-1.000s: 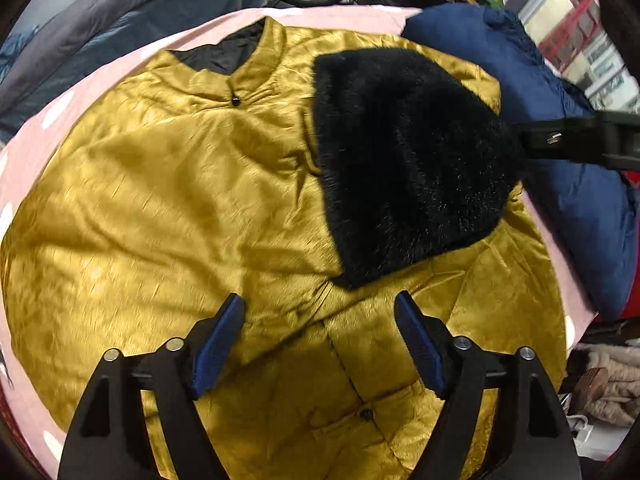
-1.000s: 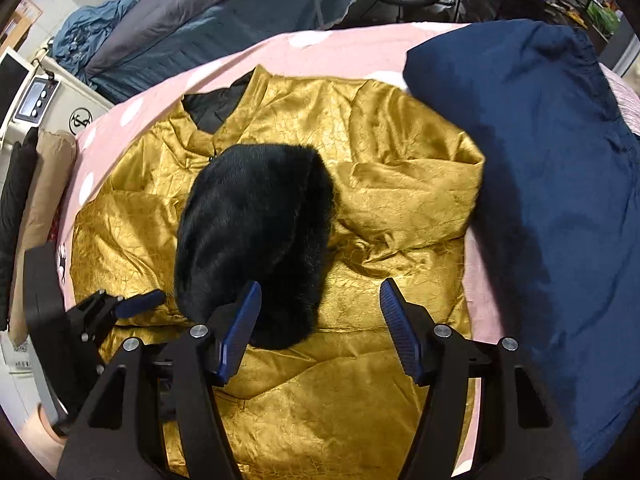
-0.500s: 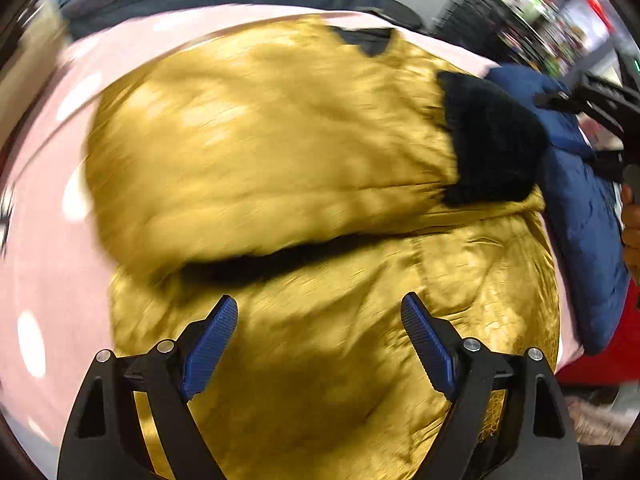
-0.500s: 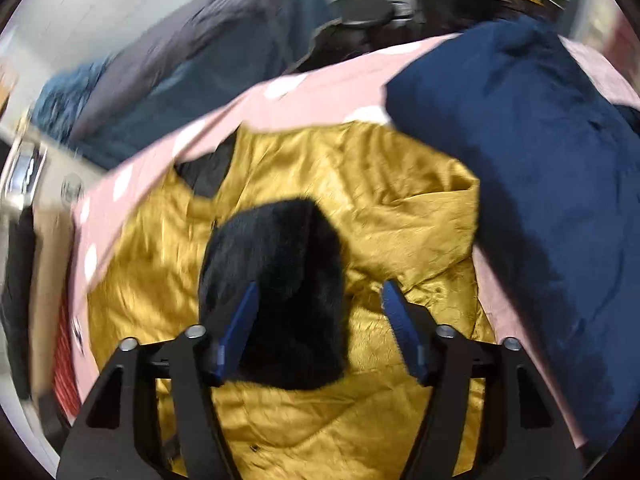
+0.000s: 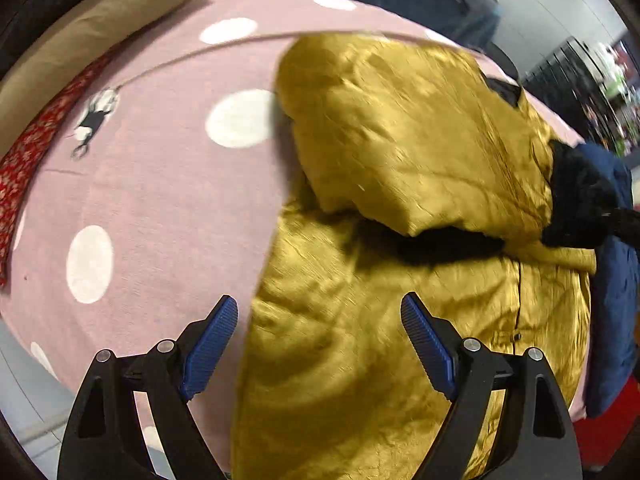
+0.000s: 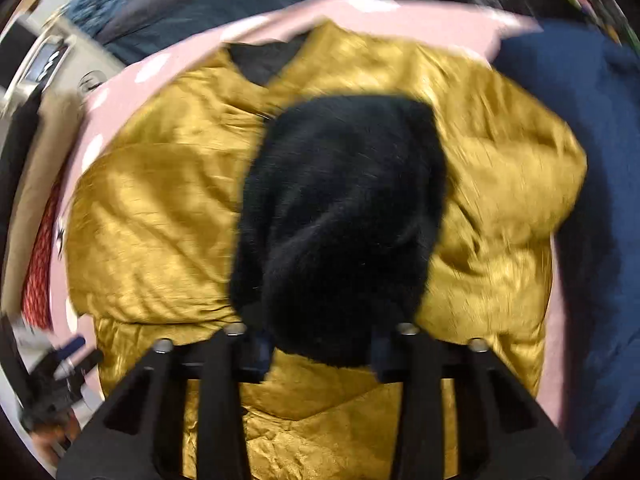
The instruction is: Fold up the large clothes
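Jacket fabric, gold satin (image 5: 400, 184), fills the centre and right of the left wrist view, spread over a pink bedspread with white dots (image 5: 160, 200). The left tool (image 5: 320, 344) sits at the bottom of that frame with its blue pads wide apart and nothing between them, over the jacket's lower left edge. A sleeve lies folded across the body, ending in a black fur cuff (image 5: 580, 200) at the right edge, beside a navy garment (image 5: 616, 300). In the right wrist view the right tool (image 6: 320, 356) is at the bottom centre, its fingers drawn narrow against the lower end of the fur cuff (image 6: 344, 220); blur leaves the grip unclear. The gold jacket (image 6: 152, 220) surrounds the cuff, and the navy garment (image 6: 580, 120) lies at the right.
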A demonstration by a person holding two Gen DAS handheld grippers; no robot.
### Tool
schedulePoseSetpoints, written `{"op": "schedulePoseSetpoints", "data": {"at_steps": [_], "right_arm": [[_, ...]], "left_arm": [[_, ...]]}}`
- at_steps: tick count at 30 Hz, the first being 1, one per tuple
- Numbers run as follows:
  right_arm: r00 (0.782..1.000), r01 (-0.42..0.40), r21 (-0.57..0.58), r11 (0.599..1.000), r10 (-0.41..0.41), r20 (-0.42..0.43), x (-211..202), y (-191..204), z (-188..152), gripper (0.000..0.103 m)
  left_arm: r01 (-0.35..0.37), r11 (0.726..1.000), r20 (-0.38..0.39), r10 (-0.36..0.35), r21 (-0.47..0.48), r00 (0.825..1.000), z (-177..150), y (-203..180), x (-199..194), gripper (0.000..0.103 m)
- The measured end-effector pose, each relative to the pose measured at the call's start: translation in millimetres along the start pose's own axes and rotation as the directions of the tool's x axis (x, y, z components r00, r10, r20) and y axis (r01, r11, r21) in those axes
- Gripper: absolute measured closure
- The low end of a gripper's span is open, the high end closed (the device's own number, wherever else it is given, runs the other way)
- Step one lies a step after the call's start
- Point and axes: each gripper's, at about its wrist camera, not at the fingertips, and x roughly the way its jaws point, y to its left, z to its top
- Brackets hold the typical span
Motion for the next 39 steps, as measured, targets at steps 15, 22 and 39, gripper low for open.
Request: {"op": "schedulePoseSetpoints", "data": {"at_steps": [15, 22, 39], "right_arm": [[0.983, 0.089, -0.003, 0.996, -0.087, 0.161, -69, -35, 41, 0.083], [0.979, 0.206, -0.050, 0.977, -0.205, 0.016, 2, -57, 5, 0.077], [0.907, 0.311, 0.115, 0.943, -0.331, 0.260, -75, -65, 5, 0.035]], "left_arm": [[-0.035, 0.990, 0.058, 0.044, -0.138, 0.997, 16, 33, -12, 0.021], [-0.035, 0.989, 0.074, 0.045, -0.141, 0.996, 35, 29, -10, 0.021], [-0.016, 0.967, 0.151, -0.024, 0.256, 0.988, 79, -105, -11, 0.021]]}}
